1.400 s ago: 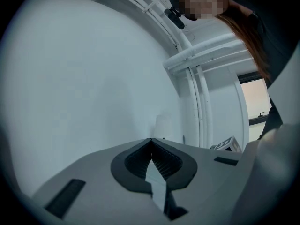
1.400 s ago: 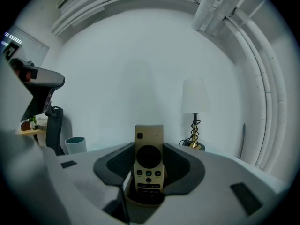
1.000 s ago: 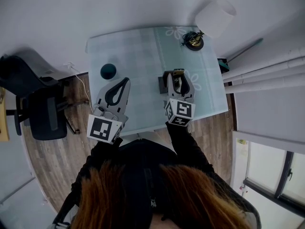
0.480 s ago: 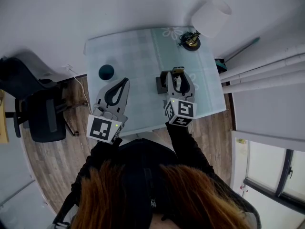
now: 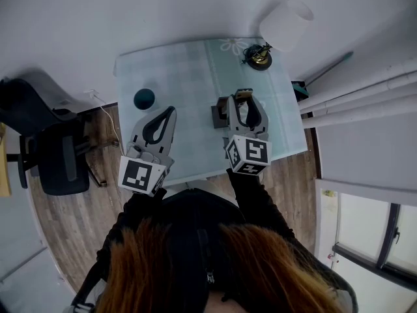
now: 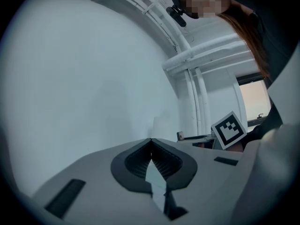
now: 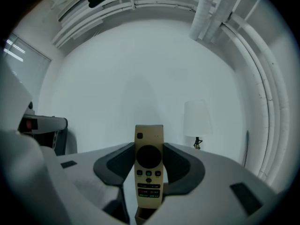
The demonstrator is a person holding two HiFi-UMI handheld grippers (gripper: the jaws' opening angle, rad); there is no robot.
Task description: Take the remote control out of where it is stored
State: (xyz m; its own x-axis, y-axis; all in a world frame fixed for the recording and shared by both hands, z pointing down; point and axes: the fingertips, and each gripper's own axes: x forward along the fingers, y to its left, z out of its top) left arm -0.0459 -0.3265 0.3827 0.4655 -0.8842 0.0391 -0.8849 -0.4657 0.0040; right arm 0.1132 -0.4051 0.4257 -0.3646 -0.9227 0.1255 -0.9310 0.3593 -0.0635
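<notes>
Snugly in right tool [image 7: 149, 149], cream remote [image 7: 149, 168], print unreadable

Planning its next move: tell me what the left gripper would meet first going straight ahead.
The way looks free: the left gripper, jaws shut, points over bare table toward the white wall. The dark cup seems left of that line.

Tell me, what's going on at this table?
A person holds a gripper in each hand above a pale table. The right gripper has its jaws closed on a yellowish remote control, held upright near a small dark holder. The left gripper hangs beside it, jaws shut on nothing.
</notes>
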